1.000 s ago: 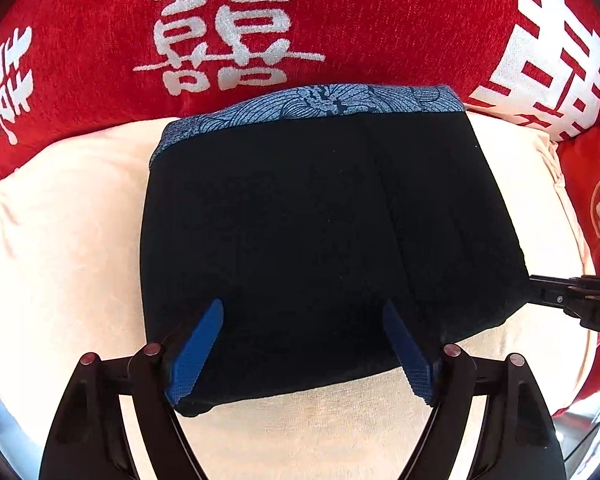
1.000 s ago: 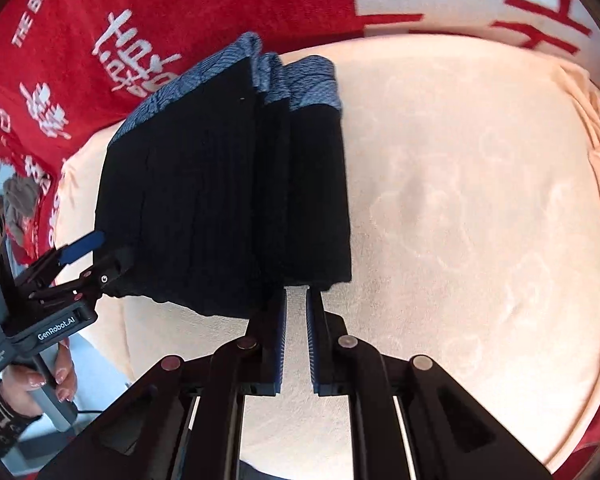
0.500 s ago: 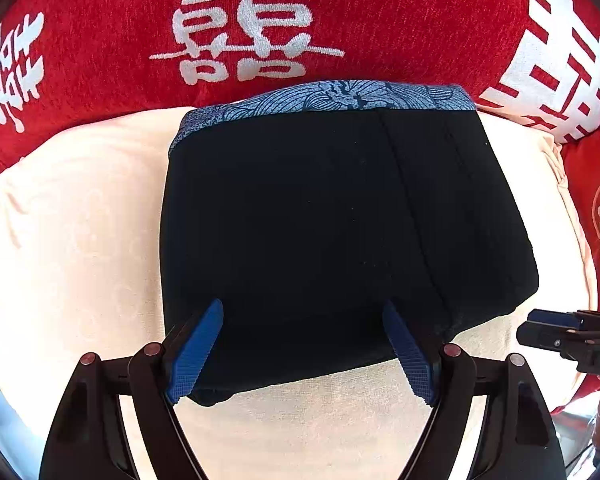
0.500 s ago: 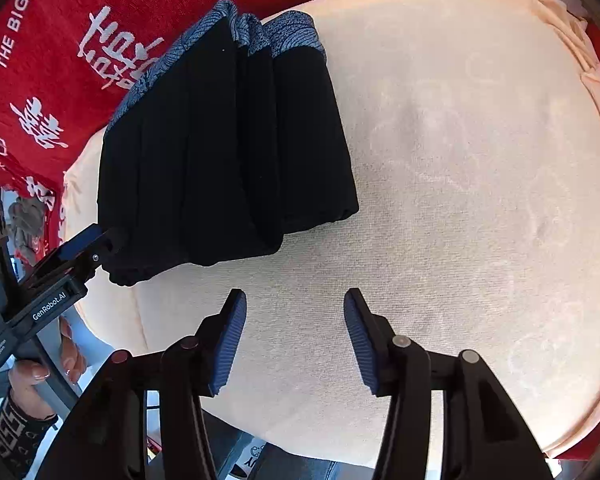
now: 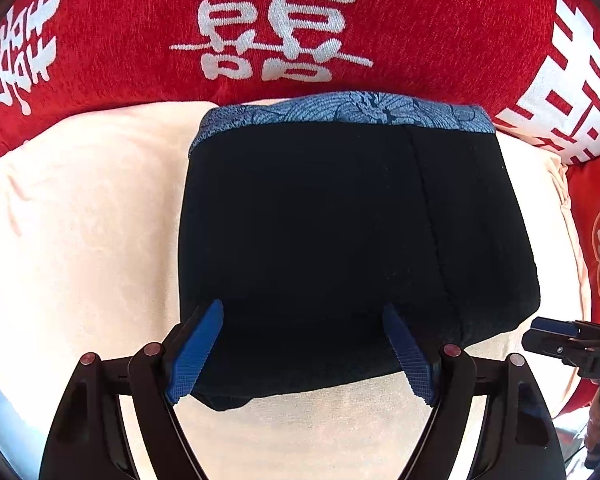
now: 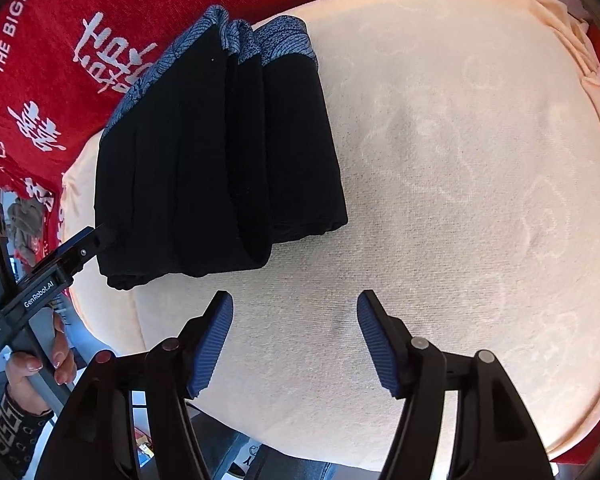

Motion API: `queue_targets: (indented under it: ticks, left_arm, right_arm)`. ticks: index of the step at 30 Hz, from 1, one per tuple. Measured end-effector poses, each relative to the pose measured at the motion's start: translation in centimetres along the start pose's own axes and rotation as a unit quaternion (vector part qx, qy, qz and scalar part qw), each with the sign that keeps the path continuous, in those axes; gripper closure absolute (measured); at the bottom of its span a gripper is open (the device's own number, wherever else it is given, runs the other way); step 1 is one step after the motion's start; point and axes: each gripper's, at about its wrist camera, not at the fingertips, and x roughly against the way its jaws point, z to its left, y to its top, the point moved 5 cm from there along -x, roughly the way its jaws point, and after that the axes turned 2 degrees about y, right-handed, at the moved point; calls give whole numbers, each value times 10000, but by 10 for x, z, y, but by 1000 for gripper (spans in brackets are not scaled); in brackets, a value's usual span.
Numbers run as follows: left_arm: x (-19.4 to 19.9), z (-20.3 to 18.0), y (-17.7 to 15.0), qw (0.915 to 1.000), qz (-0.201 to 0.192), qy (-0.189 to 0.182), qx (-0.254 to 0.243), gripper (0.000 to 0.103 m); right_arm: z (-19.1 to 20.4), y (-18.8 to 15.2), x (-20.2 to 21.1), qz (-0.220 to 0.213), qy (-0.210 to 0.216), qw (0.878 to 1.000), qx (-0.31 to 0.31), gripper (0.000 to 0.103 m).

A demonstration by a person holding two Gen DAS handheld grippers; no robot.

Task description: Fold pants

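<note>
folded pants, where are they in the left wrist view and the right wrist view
Left wrist: the folded pants fill the centre, blue patterned waistband along their top edge.
Right wrist: the pants lie upper left, waistband at the top.
Shared landmark: the cream cushion under them.

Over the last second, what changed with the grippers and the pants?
The right gripper let go of the near corner of the folded black pants and drew back over the cream cushion cover; its jaws are opening, nothing between them. The pants settled flat. The left gripper stayed open over the pants' near edge, and the red blanket stayed put.
</note>
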Motion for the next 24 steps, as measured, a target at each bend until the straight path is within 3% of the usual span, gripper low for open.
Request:
queue_targets:
  ticks: [4,10,14,17,24]
  left_arm:
    - [0,16,7,9996,80,-150,235,20]
    - [1,51,22,9978,30,-332,576,20]
    - [-18,71,31,9926,337,-834,814,20]
    - [-39,82,32,9860,649,-1177,987,20]
    - [-55,86,45,9784,687,-1811,720,20]
  right_arm:
    - [-2,7,8,-216,168,9996,-78,23]
    - [-7,24,22,-487,375,9981,-77,22]
    - [-13,45,28,-623,760,9952,-26,22]
    - [-14,61,24,-565,1137,9919,-1,21]
    - [-14,83,-5,-188,1866,9821,148,19]
